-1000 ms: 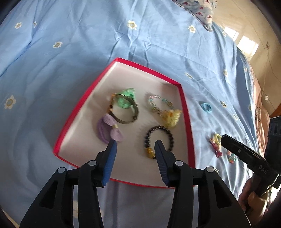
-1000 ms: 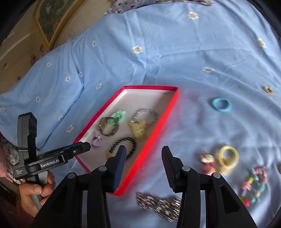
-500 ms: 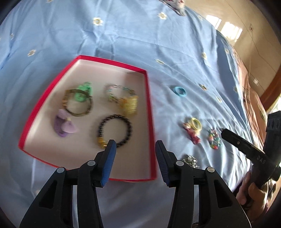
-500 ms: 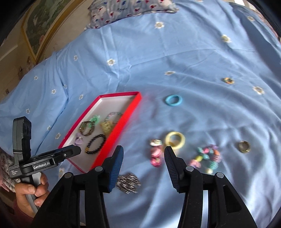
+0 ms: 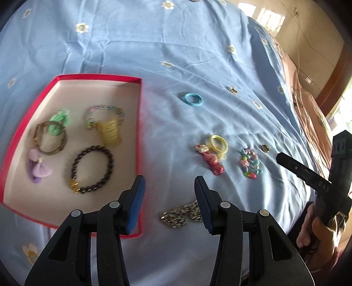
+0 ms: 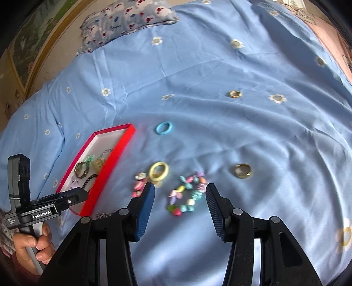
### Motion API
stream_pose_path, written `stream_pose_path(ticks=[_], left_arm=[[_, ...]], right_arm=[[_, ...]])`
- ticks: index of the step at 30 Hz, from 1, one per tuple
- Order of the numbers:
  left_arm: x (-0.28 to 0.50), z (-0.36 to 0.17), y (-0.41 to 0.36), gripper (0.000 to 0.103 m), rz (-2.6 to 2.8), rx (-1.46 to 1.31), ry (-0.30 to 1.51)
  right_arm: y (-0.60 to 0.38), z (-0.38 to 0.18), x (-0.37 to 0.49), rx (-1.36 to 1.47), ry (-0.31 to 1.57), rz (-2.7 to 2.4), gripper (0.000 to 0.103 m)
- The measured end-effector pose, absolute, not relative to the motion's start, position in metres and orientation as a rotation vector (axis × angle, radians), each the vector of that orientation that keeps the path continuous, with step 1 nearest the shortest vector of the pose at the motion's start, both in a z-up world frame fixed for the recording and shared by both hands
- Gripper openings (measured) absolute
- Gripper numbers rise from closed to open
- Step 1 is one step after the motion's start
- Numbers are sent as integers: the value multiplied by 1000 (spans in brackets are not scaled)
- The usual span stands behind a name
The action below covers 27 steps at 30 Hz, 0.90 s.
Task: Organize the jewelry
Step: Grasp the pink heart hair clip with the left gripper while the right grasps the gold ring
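Observation:
A red tray (image 5: 140, 123) (image 6: 114, 154) on the blue bedsheet holds a black bead bracelet (image 5: 92, 169), a yellow clip, a bronze bangle and a purple hair tie. Loose on the sheet lie a silver chain (image 5: 180, 214), a pink clip (image 5: 211, 161), a yellow ring (image 5: 219, 144) (image 6: 158, 171), a multicolour bead bracelet (image 5: 249, 162) (image 6: 187, 198), a blue ring (image 5: 193, 99) (image 6: 164, 128) and a gold ring (image 6: 242, 171). My left gripper (image 5: 169, 189) is open above the chain, beside the tray's right wall. My right gripper (image 6: 180, 198) is open around the bead bracelet.
A patterned pillow (image 6: 127, 19) lies at the far end of the bed. A small gold ring (image 6: 235, 94) sits farther out on the sheet. The bed edge and wooden floor (image 5: 308, 44) are to the right in the left wrist view.
Both grippers have swung right, away from the tray and over the loose jewelry. The right gripper now frames the bead bracelet; the left is now over the chain. Both stayed open.

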State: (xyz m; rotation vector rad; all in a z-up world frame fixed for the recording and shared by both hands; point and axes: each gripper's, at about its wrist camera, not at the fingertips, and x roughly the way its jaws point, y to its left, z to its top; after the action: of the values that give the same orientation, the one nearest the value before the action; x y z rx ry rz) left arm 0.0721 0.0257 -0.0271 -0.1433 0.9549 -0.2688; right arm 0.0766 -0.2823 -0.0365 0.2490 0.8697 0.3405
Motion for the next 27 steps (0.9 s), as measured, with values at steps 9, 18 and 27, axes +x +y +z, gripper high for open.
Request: stream_pose_path(ticks=[9,18,27], left_arm=[[86,-35,-13,48,-323,-88,987],[103,-44,-33,51,-349,-72,1018],[121,-60,-46,51,-353,-66,1044]], right_arm=[[-294,-45,82,255,889,327,50],[-301,-50,92,218,894,301,50],[-314,-66,115,180,925,233,50]])
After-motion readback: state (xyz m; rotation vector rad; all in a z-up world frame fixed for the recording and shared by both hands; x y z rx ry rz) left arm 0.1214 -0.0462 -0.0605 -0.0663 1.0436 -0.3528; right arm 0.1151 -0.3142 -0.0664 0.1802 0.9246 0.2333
